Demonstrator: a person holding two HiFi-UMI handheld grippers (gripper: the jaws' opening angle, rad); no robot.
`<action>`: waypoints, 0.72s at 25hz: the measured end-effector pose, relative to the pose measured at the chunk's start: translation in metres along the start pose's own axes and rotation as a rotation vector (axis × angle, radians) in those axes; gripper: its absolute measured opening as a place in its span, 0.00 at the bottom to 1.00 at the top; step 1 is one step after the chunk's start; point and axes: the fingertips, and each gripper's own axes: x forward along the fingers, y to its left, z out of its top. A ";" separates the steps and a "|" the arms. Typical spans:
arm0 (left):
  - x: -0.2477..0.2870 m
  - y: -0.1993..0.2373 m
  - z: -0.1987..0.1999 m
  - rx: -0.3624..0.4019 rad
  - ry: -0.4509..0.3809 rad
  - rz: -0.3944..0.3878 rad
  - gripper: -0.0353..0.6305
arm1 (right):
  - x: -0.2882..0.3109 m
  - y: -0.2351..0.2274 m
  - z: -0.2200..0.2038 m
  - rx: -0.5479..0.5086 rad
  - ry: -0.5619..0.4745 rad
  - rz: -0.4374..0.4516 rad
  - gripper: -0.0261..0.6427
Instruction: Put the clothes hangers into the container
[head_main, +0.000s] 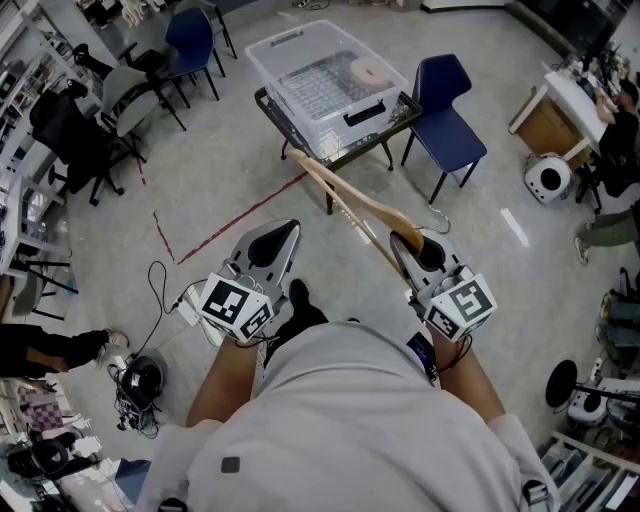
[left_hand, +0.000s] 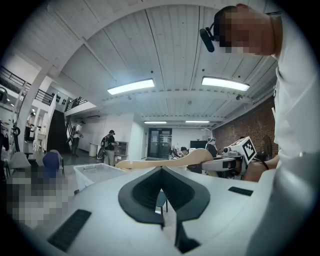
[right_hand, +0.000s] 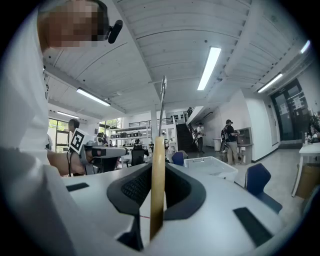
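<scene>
while in right tongs (head_main: 418, 245), wooden hanger (head_main: 355, 203)

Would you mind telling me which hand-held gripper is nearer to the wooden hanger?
Right. The right hand-held gripper is clamped on the hanger; the left hand-held gripper sits apart, off to its left.

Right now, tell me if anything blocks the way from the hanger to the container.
Nothing visible does. The right tongs grip the wooden hanger, whose far end points toward the table; the clear container stands on it. The blue chair sits to the right, out of the path.
</scene>
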 end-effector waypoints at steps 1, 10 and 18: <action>0.001 0.002 -0.002 0.002 -0.002 -0.004 0.08 | 0.002 -0.001 -0.001 0.002 0.000 0.000 0.13; 0.011 0.025 -0.009 -0.007 0.010 -0.011 0.08 | 0.021 -0.012 -0.006 0.011 0.008 -0.011 0.13; 0.024 0.057 -0.019 -0.016 0.017 -0.034 0.08 | 0.058 -0.019 -0.011 -0.001 0.049 -0.001 0.13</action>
